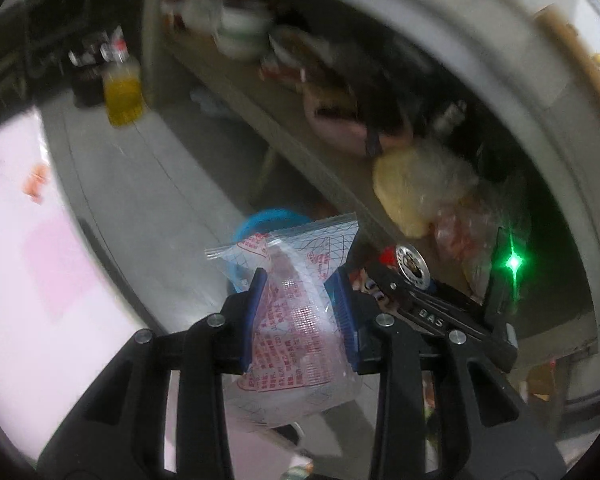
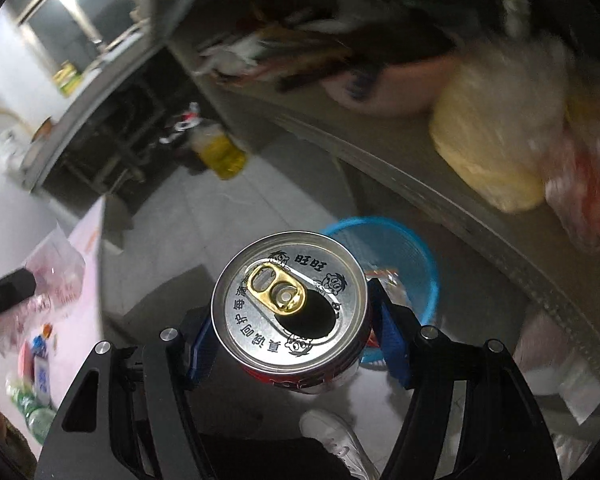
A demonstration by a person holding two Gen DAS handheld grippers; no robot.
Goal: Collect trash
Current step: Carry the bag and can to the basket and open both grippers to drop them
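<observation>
Left gripper (image 1: 300,312) clamps a clear printed bag (image 1: 296,320), contents unclear. Right gripper (image 2: 292,336) grips an opened can (image 2: 290,300) above a blue basket (image 2: 424,264) on the floor; wrapper (image 2: 384,276) inside.

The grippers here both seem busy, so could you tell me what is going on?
A person is collecting trash with a hand-held gripper in each hand. The left gripper is clamped on a crumpled plastic wrapper. The right gripper holds an opened drink can. Both are above the floor near a blue bin, which already holds some litter. Nothing has been dropped yet.
</observation>
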